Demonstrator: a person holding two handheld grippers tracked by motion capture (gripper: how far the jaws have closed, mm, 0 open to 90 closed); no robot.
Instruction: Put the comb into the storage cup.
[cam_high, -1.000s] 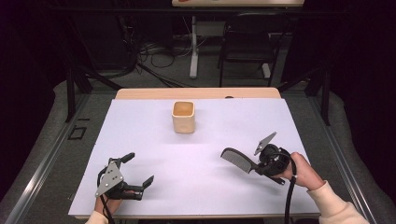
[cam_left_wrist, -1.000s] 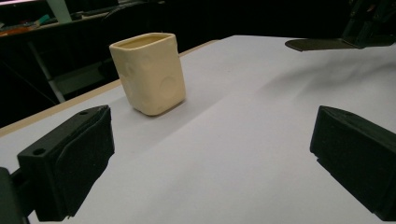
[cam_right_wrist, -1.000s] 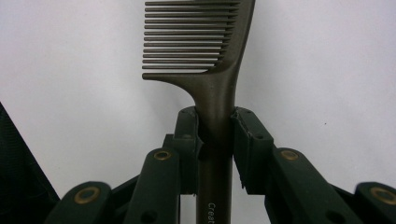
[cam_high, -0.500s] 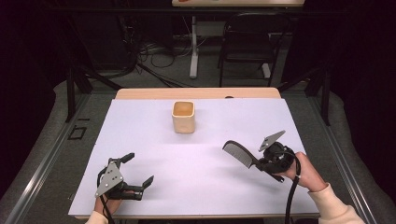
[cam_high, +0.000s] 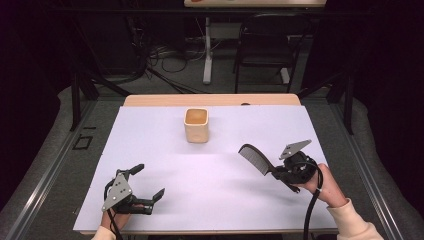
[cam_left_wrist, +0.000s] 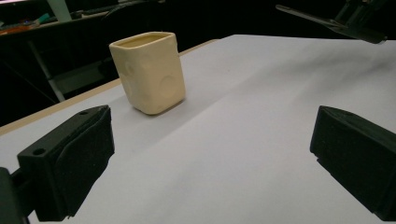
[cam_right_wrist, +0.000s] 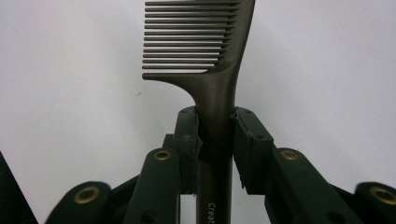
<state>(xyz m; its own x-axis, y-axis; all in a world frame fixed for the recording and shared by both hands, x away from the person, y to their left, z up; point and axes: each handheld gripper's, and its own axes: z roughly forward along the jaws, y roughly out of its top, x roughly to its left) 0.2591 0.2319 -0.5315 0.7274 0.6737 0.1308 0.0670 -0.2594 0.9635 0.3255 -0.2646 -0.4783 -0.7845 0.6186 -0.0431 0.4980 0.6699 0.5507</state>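
A dark wide-toothed comb (cam_high: 254, 158) is held above the white table sheet at the right, teeth end pointing up-left. My right gripper (cam_high: 280, 172) is shut on its handle; in the right gripper view the handle of the comb (cam_right_wrist: 215, 88) runs up between the two pads, teeth to the left. A cream square cup (cam_high: 196, 124) stands upright at the middle rear of the sheet, and the cup (cam_left_wrist: 148, 72) appears beyond the open jaws in the left gripper view. My left gripper (cam_high: 148, 183) rests low at the front left, open, nothing between its fingers.
The white sheet (cam_high: 215, 200) covers most of a wooden table whose bare rear edge (cam_high: 165, 100) shows behind the cup. A dark chair (cam_high: 265, 42) and cables lie on the floor beyond the table. Metal rails run along both sides.
My right gripper has drifted a little right and toward the front with the comb in it. The left gripper and the cup have stayed put.
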